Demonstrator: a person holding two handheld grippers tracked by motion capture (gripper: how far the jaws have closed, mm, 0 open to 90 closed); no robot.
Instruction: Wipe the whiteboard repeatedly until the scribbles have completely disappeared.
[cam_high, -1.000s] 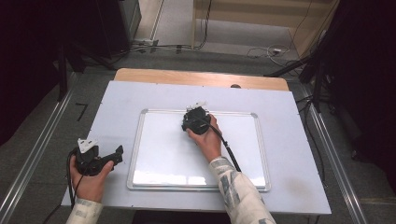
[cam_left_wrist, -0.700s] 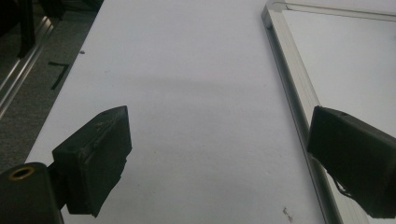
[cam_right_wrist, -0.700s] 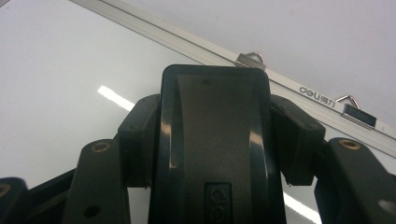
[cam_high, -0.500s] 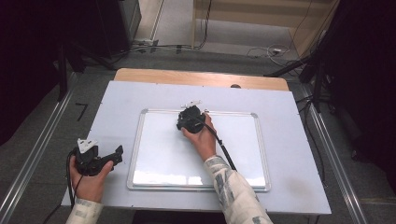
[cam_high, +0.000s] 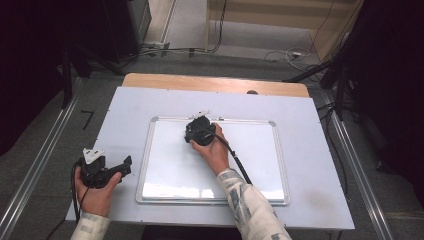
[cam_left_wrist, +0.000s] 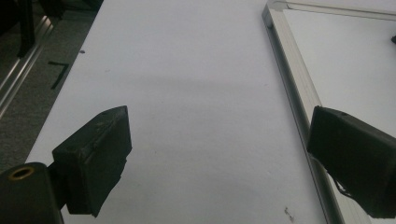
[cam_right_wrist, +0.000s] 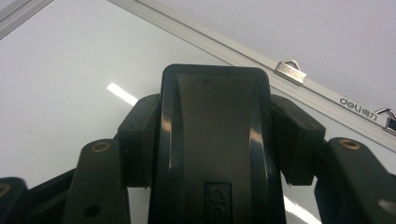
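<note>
We've got the right gripper (cam_right_wrist: 215, 140) clamped on a black eraser (cam_right_wrist: 215, 130), pressed onto the whiteboard (cam_high: 250, 160) near its top edge. Our left gripper (cam_left_wrist: 219, 163) rests on the table (cam_high: 130, 110) just left of the board, jaws wide apart, holding nothing.

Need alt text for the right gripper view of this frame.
The right gripper is shut on a black plastic whiteboard eraser, held flat against a glossy white whiteboard. The board's silver aluminium frame runs diagonally behind, with two metal hanging clips.
</note>
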